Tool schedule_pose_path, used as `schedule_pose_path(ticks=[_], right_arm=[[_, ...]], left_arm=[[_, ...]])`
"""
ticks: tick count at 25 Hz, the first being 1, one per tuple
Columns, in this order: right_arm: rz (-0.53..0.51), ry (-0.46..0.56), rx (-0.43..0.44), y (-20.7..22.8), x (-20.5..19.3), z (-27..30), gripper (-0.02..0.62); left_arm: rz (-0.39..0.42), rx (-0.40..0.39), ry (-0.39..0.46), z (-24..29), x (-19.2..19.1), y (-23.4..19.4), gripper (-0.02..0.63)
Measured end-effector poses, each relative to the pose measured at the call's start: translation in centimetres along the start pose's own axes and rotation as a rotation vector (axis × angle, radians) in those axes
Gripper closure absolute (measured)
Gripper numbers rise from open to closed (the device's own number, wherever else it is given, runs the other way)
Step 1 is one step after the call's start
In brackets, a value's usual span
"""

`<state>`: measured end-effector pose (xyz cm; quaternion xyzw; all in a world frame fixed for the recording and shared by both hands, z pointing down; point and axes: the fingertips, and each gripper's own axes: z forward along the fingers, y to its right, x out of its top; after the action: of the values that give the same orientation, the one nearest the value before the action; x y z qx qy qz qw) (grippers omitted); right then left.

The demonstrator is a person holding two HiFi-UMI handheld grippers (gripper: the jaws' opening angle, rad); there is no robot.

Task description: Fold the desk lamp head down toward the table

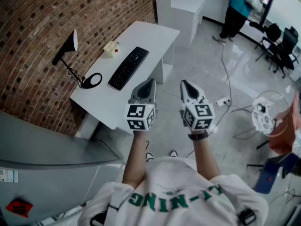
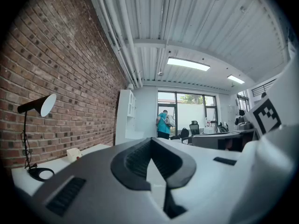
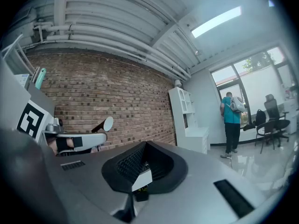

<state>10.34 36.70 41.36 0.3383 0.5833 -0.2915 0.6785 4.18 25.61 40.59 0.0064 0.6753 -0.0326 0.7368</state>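
The black desk lamp (image 1: 70, 42) stands at the left end of the white desk (image 1: 146, 34), its head raised and tilted and its round base (image 1: 93, 80) by the brick wall. In the left gripper view the lamp (image 2: 39, 105) shows far left; in the right gripper view only its head (image 3: 105, 124) peeks out past the other gripper. My left gripper (image 1: 147, 84) and right gripper (image 1: 188, 88) hang side by side in the air over the floor, to the right of the desk and well apart from the lamp. Both are shut with nothing held, as seen at the left gripper (image 2: 150, 158) and the right gripper (image 3: 142, 164).
A black keyboard (image 1: 128, 67) and a small cream box (image 1: 111, 48) lie on the desk. A white cabinet (image 1: 186, 8) stands beyond it. A person in a teal shirt (image 1: 237, 6) stands far back by office chairs (image 1: 282, 41). A power strip (image 1: 223, 100) lies on the floor.
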Motion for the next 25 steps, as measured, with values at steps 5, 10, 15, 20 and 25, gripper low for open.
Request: schedule_pose_path(ticks=[5, 10, 15, 20, 25], right_arm=[[0.009, 0.004, 0.041, 1.3, 0.0, 0.4, 0.591], [0.028, 0.004, 0.076, 2.3, -0.8, 0.3, 0.591], [0.063, -0.004, 0.153, 0.3, -1.9, 2.7, 0.591], [0.072, -0.017, 0.240, -2.9, -2.2, 7.5, 0.591], [0.026, -0.019, 0.316, -6.8, -1.8, 13.3, 0.591]], left_arm=[[-0.008, 0.029, 0.003, 1.5, 0.1, 0.5, 0.606], [-0.011, 0.091, -0.009, 1.5, -0.5, 1.1, 0.606], [-0.016, 0.158, -0.044, 0.6, -1.8, -1.3, 0.606], [-0.018, 0.241, -0.037, 0.2, -1.6, -6.0, 0.606], [-0.044, 0.307, -0.022, 0.4, -2.0, -11.9, 0.606]])
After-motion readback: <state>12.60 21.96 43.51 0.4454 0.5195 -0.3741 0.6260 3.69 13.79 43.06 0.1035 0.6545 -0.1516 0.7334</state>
